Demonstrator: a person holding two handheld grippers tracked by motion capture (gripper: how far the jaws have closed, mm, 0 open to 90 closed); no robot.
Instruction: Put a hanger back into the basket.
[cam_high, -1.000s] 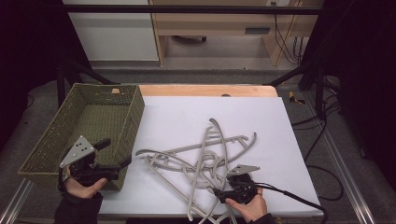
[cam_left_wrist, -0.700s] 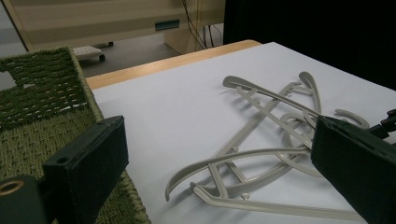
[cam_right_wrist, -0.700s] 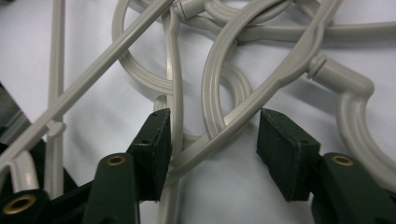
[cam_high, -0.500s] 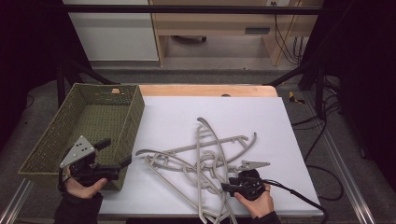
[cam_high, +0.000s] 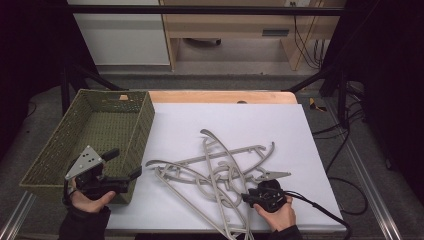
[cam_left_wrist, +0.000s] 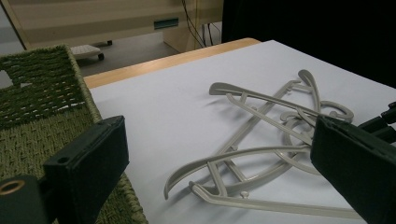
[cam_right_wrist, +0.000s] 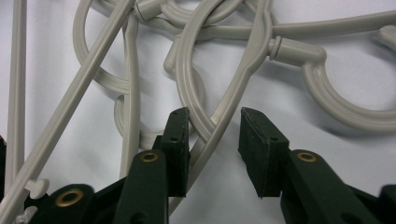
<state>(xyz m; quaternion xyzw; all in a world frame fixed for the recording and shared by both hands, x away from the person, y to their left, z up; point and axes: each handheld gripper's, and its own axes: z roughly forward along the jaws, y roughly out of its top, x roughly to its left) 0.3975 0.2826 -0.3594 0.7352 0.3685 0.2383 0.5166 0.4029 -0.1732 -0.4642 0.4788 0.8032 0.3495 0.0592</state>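
Observation:
Several grey plastic hangers (cam_high: 235, 151) lie tangled on the white tabletop, right of centre. My right gripper (cam_high: 246, 198) rests at the pile's near edge, pointing left. In the right gripper view its jaws (cam_right_wrist: 212, 140) stand open astride one hanger's slanted bar (cam_right_wrist: 243, 79); the bar touches the left jaw, with a gap to the right one. My left gripper (cam_high: 125, 164) hovers wide open at the near right corner of a green woven basket (cam_high: 142, 130). It holds nothing. In the left gripper view (cam_left_wrist: 219, 135) the hangers (cam_left_wrist: 280, 100) lie ahead to the right and the basket (cam_left_wrist: 42, 102) to the left.
The basket holds nothing that I can see. A bare white sheet (cam_high: 240, 120) stretches behind the pile to a wooden strip (cam_high: 220, 96) at the table's far edge. A black cable (cam_high: 320, 210) trails right from my right gripper. Metal frame rails border the table.
The long hanger lying across the pile has swung, its far tip shifting left. My right gripper has moved slightly right and away from me. The left gripper has stayed put.

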